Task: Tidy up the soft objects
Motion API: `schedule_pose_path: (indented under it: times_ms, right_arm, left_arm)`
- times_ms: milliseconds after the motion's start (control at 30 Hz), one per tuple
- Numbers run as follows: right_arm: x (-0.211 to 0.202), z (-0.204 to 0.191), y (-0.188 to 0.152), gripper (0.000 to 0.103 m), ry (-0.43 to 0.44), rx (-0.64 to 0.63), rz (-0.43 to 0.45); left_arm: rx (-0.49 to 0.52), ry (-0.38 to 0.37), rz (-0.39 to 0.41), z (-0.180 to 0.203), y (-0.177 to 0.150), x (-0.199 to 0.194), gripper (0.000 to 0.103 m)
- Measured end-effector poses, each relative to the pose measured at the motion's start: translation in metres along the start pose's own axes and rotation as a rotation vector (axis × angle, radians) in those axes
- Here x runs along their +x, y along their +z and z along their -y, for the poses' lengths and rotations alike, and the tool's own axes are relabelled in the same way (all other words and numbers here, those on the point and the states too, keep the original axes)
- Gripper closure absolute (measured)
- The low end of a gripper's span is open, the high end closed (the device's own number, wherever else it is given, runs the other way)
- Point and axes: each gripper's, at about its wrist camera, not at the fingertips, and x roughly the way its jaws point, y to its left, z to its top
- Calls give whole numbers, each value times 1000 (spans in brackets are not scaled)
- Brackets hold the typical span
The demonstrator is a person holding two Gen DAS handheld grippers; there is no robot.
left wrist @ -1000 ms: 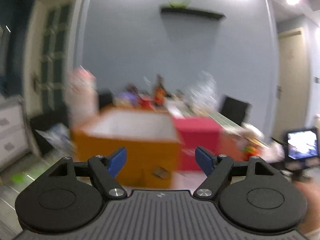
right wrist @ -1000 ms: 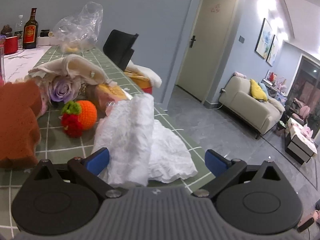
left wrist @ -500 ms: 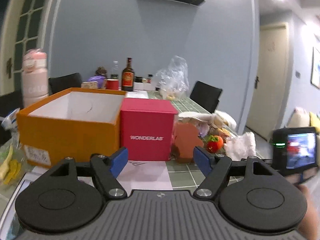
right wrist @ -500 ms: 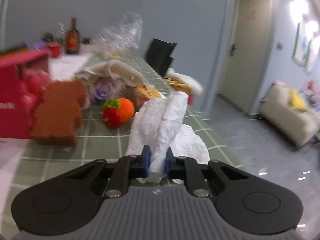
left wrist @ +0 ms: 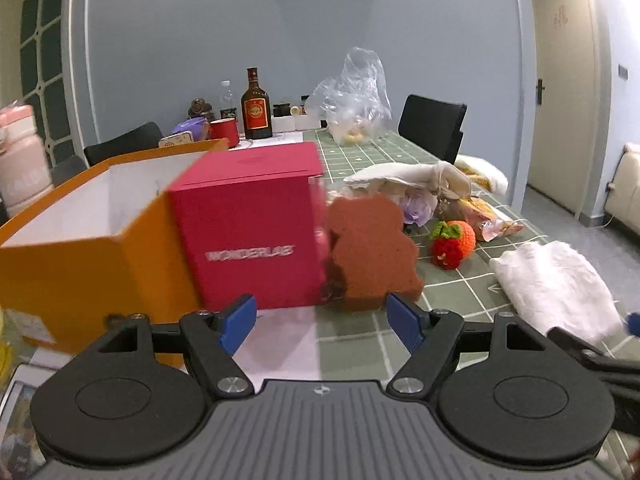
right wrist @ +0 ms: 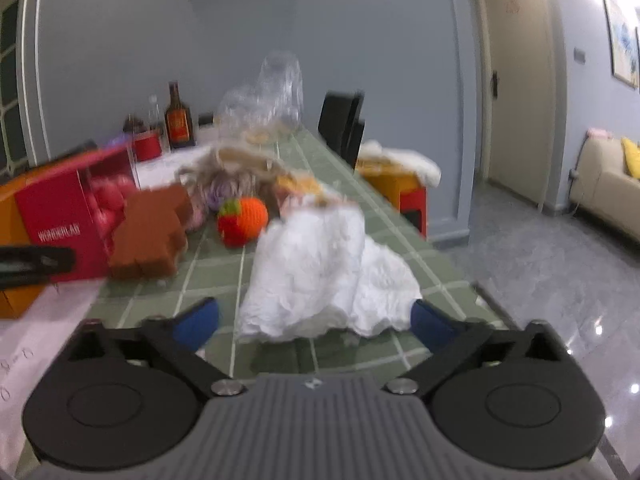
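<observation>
White, crumpled cloth (right wrist: pixel 324 272) is lying heaped on the green tiled worktop (right wrist: pixel 208 280) directly ahead of the right claw (right wrist: pixel 314 320), whose blue pads are standing wide apart with nothing between them; the near edge of the heap is sitting between the two pads, though it is hard to tell whether either is touching it. The view is blurred, so the claw is probably moving. To take the cloth well, the person is best off pushing the pads low around a thick fold and closing on the bulk, since a thin edge of such limp fabric would likely slip or trail.

The left claw (left wrist: pixel 322 322) is also gaping open and gripping nothing, hovering above the worktop and facing a brown bear-shaped sponge (left wrist: pixel 370 250) that is leaning against a red box (left wrist: pixel 250 232). Just left of that, an orange box (left wrist: pixel 84 264) is standing open with a white interior, and it looks like the likely destination for the soft things. A lift high enough to clear its rim seems wise, so the dangling cloth is not catching the wall.

Further back, a crocheted strawberry (left wrist: pixel 452 244) and a heap of beige fabric (left wrist: pixel 408 178) are waiting near the sponge.
</observation>
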Motion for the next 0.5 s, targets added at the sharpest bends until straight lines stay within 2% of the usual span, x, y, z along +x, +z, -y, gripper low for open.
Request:
schedule_pose_path:
  times_ms: [67,167,233,400,433,500]
  right_arm:
    - [4,1,0,3,12,9,-21]
    - [8,8,-1,3,-4,50,-51]
    - [8,17,-3,3,13,85,-55]
    - [11,33,-7,3,38,182,-79]
    - [11,33,-7,3,47,182,-77]
    - [10,31,-7,3,50,170,-74]
  left_arm:
    - [42,37,2,15,2,13,16]
    - [116,133,-24,37,3,36,16]
    - [138,159,-44,46,3,49,16]
    - [71,144,-71,45,10,63,13]
    - [52,157,-72,44,10,67,9]
    - [30,197,-58,45,9,71,9]
